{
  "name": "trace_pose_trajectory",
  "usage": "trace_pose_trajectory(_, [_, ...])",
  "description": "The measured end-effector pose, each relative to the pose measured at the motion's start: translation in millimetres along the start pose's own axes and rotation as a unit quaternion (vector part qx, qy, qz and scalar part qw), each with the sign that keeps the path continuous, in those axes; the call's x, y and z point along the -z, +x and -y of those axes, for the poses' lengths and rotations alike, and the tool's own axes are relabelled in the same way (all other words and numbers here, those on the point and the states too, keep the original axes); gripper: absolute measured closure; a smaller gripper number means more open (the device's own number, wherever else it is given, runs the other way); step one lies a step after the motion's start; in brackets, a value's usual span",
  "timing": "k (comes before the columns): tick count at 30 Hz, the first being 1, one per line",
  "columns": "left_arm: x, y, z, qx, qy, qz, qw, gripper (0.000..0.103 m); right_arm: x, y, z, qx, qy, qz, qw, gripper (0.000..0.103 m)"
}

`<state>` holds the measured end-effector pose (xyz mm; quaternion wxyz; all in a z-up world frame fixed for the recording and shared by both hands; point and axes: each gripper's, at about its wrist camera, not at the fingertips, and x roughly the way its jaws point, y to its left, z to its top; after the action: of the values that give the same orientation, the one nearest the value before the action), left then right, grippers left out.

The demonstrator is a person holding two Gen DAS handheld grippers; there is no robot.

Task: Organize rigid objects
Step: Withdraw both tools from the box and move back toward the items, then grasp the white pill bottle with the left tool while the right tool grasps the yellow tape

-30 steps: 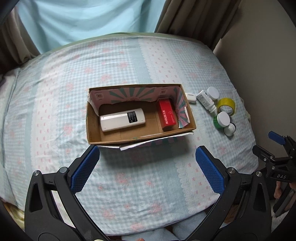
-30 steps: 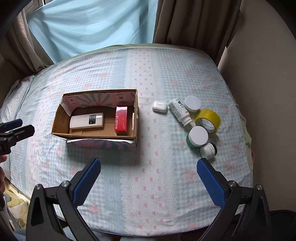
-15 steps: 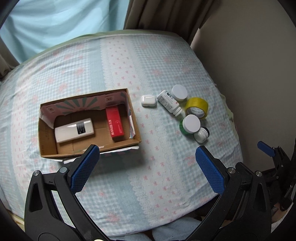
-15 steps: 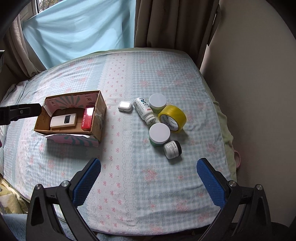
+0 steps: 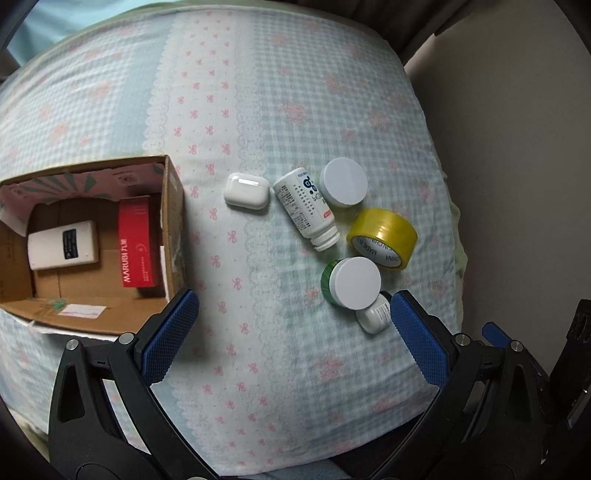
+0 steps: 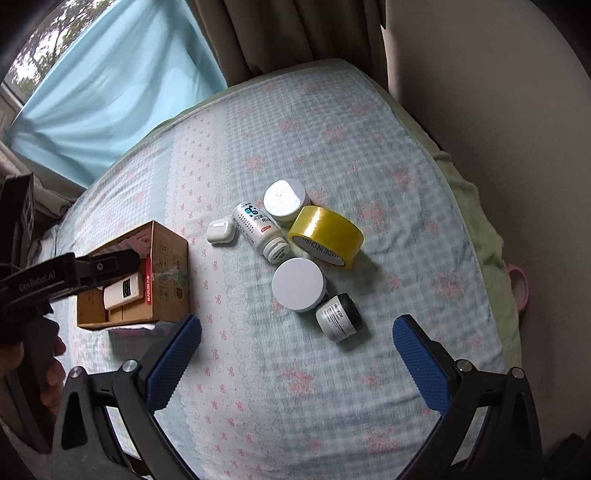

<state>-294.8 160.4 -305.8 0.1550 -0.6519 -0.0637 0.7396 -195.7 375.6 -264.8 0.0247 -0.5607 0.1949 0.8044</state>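
Note:
A cardboard box [image 5: 173, 206] [image 6: 168, 254] on the bed holds a white device [image 5: 62, 245] and a red carton [image 5: 137, 247]. To its right lie a white earbud case [image 5: 246, 192] [image 6: 221, 232], a white pill bottle on its side [image 5: 306, 210] [image 6: 260, 232], a white-lidded jar [image 5: 344, 182] [image 6: 285, 199], a yellow tape roll [image 5: 384, 236] [image 6: 325, 232], a green jar with white lid [image 5: 352, 282] [image 6: 300, 284] and a small white jar [image 5: 373, 315] [image 6: 339, 317]. My left gripper [image 5: 291, 332] and right gripper [image 6: 295, 354] are both open and empty, hovering in front of the cluster.
The bed has a pale blue checked cover [image 5: 258, 110]. A beige wall [image 6: 498, 110] runs along its right edge, with curtains [image 6: 277, 33] at the far end. The left gripper's body [image 6: 55, 280] shows over the box in the right wrist view.
Both grippers have swung right and moved closer to the cluster of loose objects. The box has slid to the left of both views. Nothing was grasped.

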Motion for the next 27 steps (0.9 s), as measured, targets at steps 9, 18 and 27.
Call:
trace_pose_trajectory(9, [-39,102,1,-0.001,-0.089,-0.03,0.9956,0.0,-41,83,54,-0.065,0.176,-0.05,0.981,0.0])
trace_pose_trajectory(18, [-54,168,4,-0.012,-0.115,-0.055,0.9917,0.0,-62,139,75,-0.084,0.231,-0.088,0.965,0.0])
trace_pose_trajectory(27, [-56,191,-3,-0.035,-0.176,-0.062,0.9818,0.003,-72,161,78,-0.078,0.251,-0.096,0.96,0.0])
